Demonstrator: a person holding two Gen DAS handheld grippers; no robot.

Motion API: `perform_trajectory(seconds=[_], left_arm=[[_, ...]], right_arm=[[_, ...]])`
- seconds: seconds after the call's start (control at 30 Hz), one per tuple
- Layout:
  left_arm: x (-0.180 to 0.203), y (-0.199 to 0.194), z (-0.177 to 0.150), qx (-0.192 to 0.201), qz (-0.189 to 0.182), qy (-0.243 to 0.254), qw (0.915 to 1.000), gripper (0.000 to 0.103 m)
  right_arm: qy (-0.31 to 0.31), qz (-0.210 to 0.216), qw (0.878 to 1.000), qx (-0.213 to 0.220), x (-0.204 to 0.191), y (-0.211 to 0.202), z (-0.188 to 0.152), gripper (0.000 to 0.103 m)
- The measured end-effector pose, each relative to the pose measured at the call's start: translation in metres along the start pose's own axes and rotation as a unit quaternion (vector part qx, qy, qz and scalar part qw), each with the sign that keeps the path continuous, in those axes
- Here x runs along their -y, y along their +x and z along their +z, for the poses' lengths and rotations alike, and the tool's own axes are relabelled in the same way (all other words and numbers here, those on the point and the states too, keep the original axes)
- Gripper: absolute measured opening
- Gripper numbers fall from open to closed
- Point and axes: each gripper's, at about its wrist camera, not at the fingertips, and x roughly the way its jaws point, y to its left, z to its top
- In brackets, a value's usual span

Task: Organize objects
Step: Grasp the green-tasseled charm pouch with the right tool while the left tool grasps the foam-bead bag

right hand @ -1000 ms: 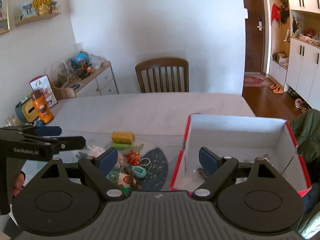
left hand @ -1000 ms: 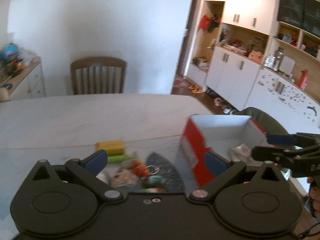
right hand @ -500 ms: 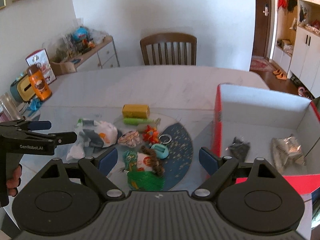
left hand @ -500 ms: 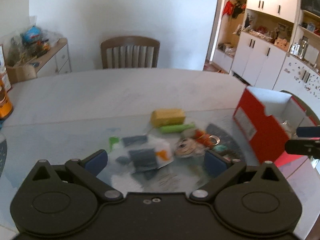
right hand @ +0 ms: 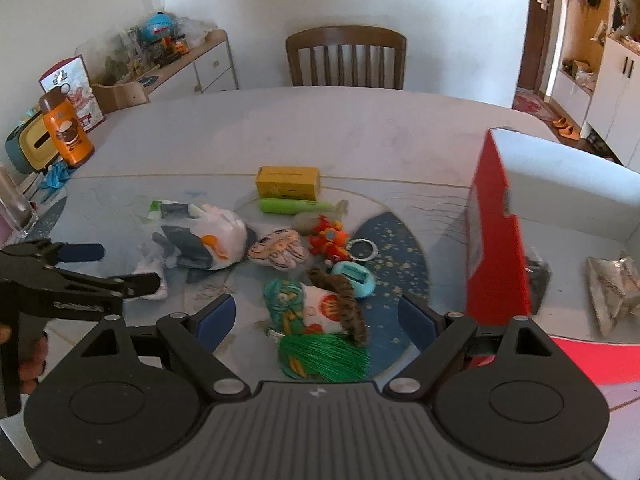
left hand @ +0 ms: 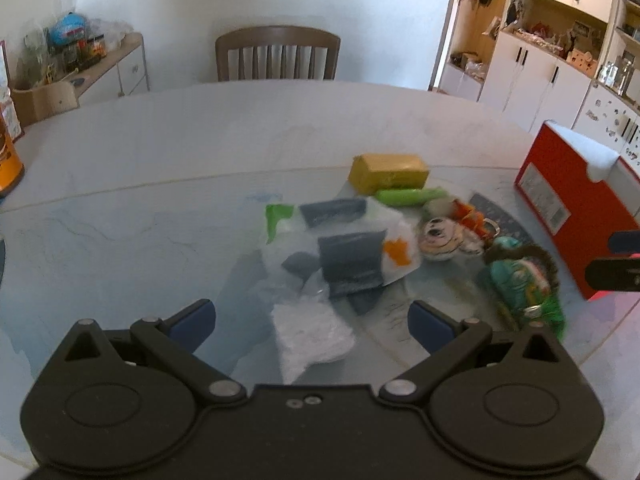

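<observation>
Left gripper [left hand: 312, 322]: blue-padded fingers spread wide, nothing between them, hovering over the white plastic bag with dark grey patches and an orange mark [left hand: 352, 256], which lies crumpled on the glass-topped white table [left hand: 180, 140]

Right gripper [right hand: 316, 318]: fingers likewise spread wide and empty, hanging above the doll with brown hair, teal top and green fringed skirt [right hand: 320, 320]; the doll lies on the dark blue speckled round mat [right hand: 400, 248]

Just past the doll, on the mat: light blue oval keyring case [right hand: 354, 274], touching the doll's hair. Beyond it the small red-orange toy figure [right hand: 330, 236] with a metal ring [right hand: 362, 248] beside it. Striped plush tiger face [right hand: 280, 250] sits between the bag and the red-orange toy

Farther back: lime green tube [right hand: 294, 205] lying flat, and directly behind it the yellow rectangular carton [right hand: 288, 182]

Right side: red cardboard box with white interior [right hand: 496, 240], open top. Inside, a black crumpled packet [right hand: 538, 276] by the near wall and a silver foil packet [right hand: 612, 284] further right

Far left table edge: orange bottle with brown cap [right hand: 66, 128]. Wooden slat-back chair [right hand: 346, 58] stands beyond the far edge
</observation>
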Motion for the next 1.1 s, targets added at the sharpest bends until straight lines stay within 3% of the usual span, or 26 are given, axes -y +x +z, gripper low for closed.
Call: perform_trajectory(seconds=[0.23,0.3,0.37,0.47,0.7,1.1], left_arm=[[-0.01,0.013,-0.005,-0.019,-0.011,-0.014,0.9996,0.094],[-0.012,0.016,-0.007,-0.025,-0.015,-0.019,0.9994,0.092],[-0.013,0.019,-0.008,-0.03,-0.017,-0.019,0.9992,0.09],[-0.013,0.021,-0.009,-0.033,-0.018,-0.022,0.999,0.089],[-0.009,0.025,-0.011,-0.035,-0.017,-0.017,0.9991,0.084],[-0.004,0.028,-0.008,-0.033,-0.018,0.002,0.9993,0.071]], right_arm=[[0.022,-0.007,1.0,-0.007,0.009,0.019,0.01,0.088],[0.035,-0.01,0.999,-0.012,0.017,0.025,0.013,0.081],[0.044,-0.015,0.999,-0.023,0.022,0.032,0.013,0.067],[0.054,-0.009,0.998,-0.034,0.026,0.037,0.013,0.059],[0.016,0.028,0.999,-0.041,0.003,0.033,0.009,0.059],[-0.002,0.01,0.997,-0.075,0.0,0.067,0.006,0.059]])
